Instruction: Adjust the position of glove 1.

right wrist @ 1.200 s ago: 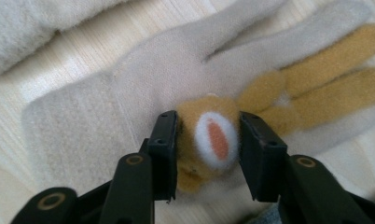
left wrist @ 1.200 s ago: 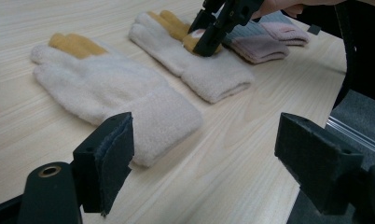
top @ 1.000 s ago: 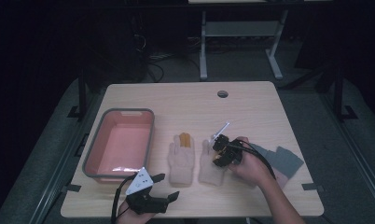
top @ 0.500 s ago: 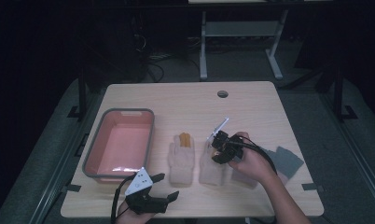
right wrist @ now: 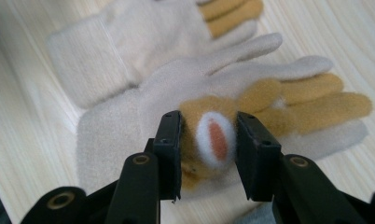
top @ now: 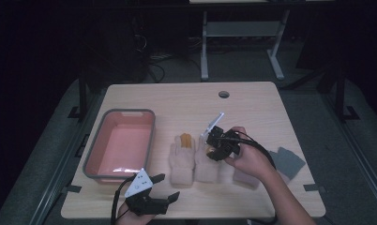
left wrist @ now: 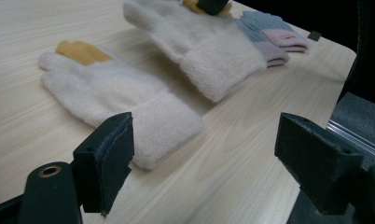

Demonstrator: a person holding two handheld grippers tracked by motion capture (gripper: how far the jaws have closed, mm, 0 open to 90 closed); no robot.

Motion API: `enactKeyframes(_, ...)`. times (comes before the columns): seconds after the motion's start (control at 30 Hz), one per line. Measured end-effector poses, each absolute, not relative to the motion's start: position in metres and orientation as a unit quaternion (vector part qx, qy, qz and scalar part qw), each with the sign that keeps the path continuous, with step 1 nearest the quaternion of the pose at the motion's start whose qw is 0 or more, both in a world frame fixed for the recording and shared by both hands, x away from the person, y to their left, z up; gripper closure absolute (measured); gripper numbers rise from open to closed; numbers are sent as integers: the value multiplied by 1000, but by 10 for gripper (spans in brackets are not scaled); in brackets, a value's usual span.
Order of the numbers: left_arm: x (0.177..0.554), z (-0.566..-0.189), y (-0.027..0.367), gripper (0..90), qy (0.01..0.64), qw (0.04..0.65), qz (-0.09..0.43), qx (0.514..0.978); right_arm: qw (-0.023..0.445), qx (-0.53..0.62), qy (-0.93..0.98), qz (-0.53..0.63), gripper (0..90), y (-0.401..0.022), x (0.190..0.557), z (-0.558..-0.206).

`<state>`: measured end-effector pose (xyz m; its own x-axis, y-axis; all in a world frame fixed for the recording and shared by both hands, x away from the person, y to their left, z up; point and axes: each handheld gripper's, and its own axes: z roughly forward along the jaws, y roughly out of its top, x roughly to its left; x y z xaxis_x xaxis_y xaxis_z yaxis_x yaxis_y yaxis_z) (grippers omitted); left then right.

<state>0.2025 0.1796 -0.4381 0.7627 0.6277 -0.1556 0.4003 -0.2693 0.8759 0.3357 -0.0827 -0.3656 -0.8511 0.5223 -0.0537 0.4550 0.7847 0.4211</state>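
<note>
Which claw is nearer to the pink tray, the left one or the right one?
Left. The left claw hovers open just in front of the pink tray, near its front right corner. The right claw is farther right, gripping a cream glove beyond the other glove.

Room: dark surroundings, table (top: 252,108) lit from above.
Glare: seen in tray (top: 112,169).
Focus: near jaws softened, glove edges blurred.

Black grippers (top: 151,199) – blocky jaws, brass-ringed screw holes, trailing black cables

The right gripper (top: 214,149) has apparently lifted the cream glove (top: 208,165) slightly.
</note>
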Motion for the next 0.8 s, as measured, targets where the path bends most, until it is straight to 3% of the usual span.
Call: enactKeyframes(0.8, 202, -436, 182, 199, 332, 512, 114, 784, 78, 198, 954, 213, 634, -17, 338, -356)
